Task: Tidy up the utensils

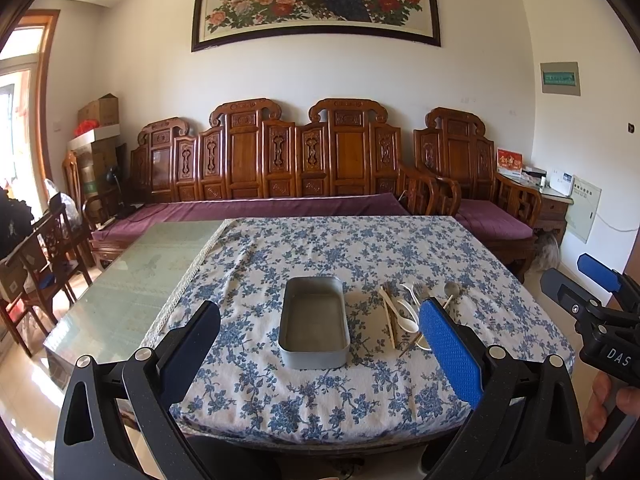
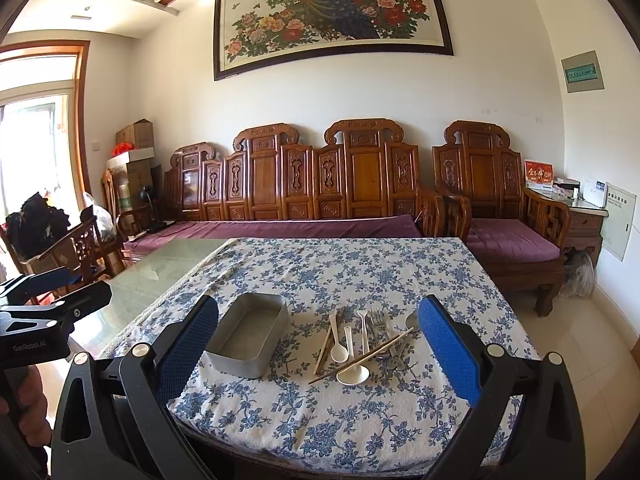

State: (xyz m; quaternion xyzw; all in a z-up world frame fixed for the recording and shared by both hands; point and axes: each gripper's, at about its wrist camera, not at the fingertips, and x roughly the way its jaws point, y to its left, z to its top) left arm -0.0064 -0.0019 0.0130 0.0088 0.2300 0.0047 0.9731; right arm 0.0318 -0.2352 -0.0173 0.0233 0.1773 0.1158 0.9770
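Observation:
An empty grey metal tin (image 1: 314, 322) (image 2: 250, 334) lies on the blue-flowered tablecloth. To its right sits a loose pile of utensils (image 1: 412, 314) (image 2: 366, 344): white plastic spoons (image 2: 352, 374), a metal fork (image 2: 378, 320), a metal spoon (image 1: 452, 290) and wooden chopsticks (image 2: 362, 360). My left gripper (image 1: 320, 344) hovers open above the near table edge, framing the tin. My right gripper (image 2: 318, 338) is open too, held over the near edge with tin and pile between its fingers. Nothing is held.
The tablecloth (image 1: 360, 248) covers the right part of a glass-topped table (image 1: 132, 280). A carved wooden sofa (image 1: 280, 160) with purple cushions stands behind it. Wooden chairs (image 1: 48, 248) and boxes crowd the left. The other gripper appears at each view's edge (image 1: 600, 312) (image 2: 44, 320).

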